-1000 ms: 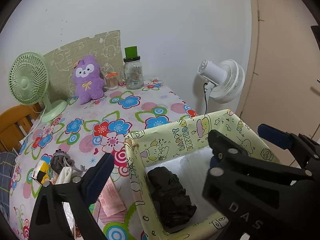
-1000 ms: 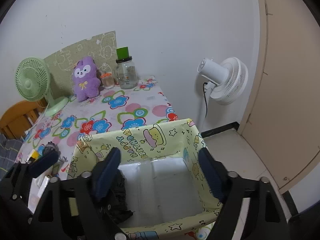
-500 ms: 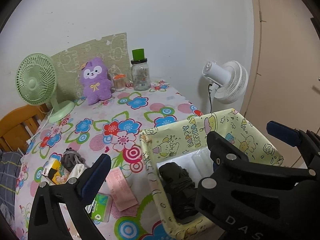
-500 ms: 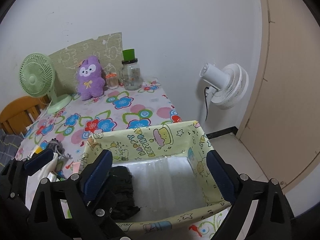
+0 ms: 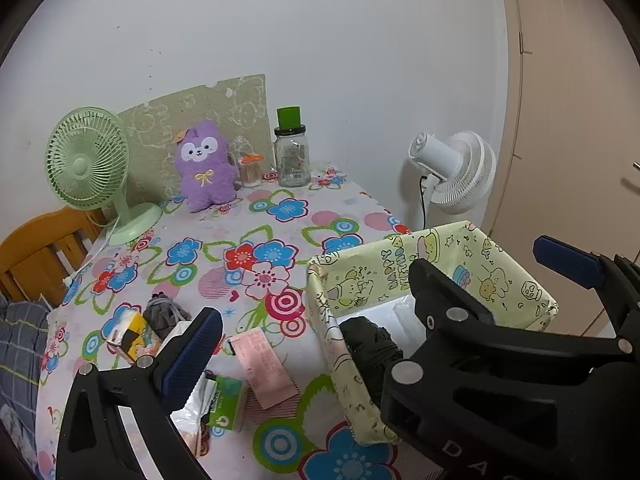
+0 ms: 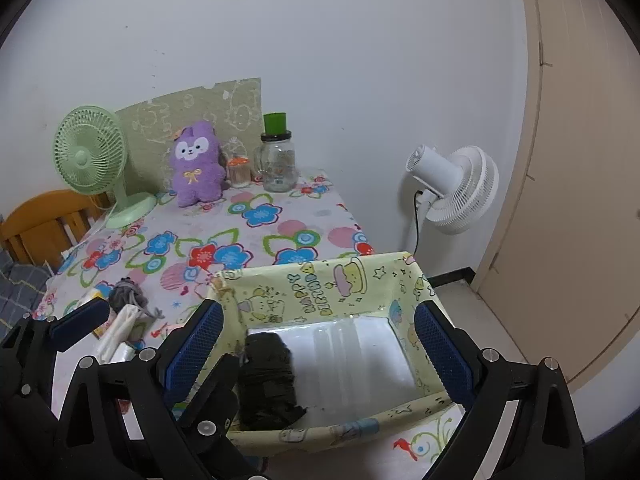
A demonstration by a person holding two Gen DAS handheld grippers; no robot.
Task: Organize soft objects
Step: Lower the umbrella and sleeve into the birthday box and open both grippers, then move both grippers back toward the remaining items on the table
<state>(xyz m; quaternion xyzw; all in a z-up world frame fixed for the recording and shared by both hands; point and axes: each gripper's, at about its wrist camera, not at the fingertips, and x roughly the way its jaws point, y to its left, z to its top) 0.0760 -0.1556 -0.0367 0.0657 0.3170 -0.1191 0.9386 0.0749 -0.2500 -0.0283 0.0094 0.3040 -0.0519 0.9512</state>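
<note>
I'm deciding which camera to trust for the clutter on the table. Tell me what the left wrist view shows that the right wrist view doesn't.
Only the left wrist view: a pink slip, a green tissue pack and a yellow box on the cloth.

Only the right wrist view: the floor beside the table, the box's whole white bottom, and the open right tool framing it.

Both: the black bundle inside the box, the grey bundle, the purple plush, the jar and both fans.
</note>
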